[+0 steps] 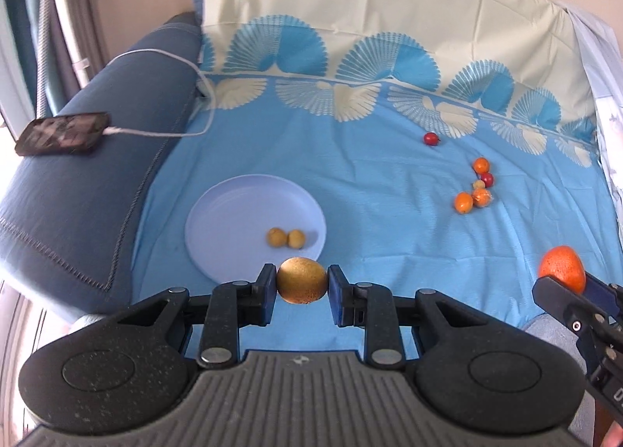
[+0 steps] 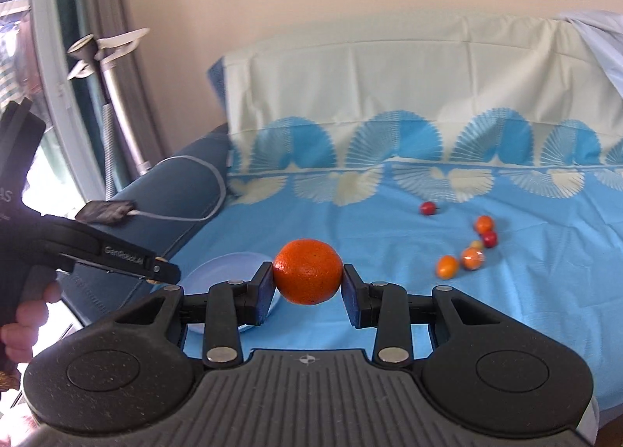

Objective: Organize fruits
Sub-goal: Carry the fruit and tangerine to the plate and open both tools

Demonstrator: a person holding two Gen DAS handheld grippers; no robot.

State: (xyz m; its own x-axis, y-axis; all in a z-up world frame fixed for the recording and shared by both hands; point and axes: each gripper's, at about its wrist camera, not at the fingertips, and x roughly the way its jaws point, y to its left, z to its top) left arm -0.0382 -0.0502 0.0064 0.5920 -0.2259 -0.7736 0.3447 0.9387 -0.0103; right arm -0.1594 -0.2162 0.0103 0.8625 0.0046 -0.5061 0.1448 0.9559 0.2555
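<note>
My left gripper (image 1: 301, 285) is shut on a round yellow-brown fruit (image 1: 301, 280), held above the near rim of a lilac plate (image 1: 233, 209). Two small yellow fruits (image 1: 285, 238) lie on that plate. My right gripper (image 2: 307, 277) is shut on an orange (image 2: 307, 271); the orange (image 1: 564, 268) also shows at the right edge of the left wrist view. A cluster of small orange and red fruits (image 1: 476, 190) lies on the blue cloth, with one red fruit (image 1: 430, 138) apart from it. The same cluster (image 2: 469, 250) sits right of the orange. The plate (image 2: 229, 266) shows partly behind my right gripper.
A blue patterned cloth (image 1: 370, 190) covers the seat and backrest of a sofa. A phone (image 1: 62, 133) on a white cable lies on the dark blue armrest (image 1: 85, 197) at left. A hand (image 2: 23, 314) holds the left gripper's handle at the left edge.
</note>
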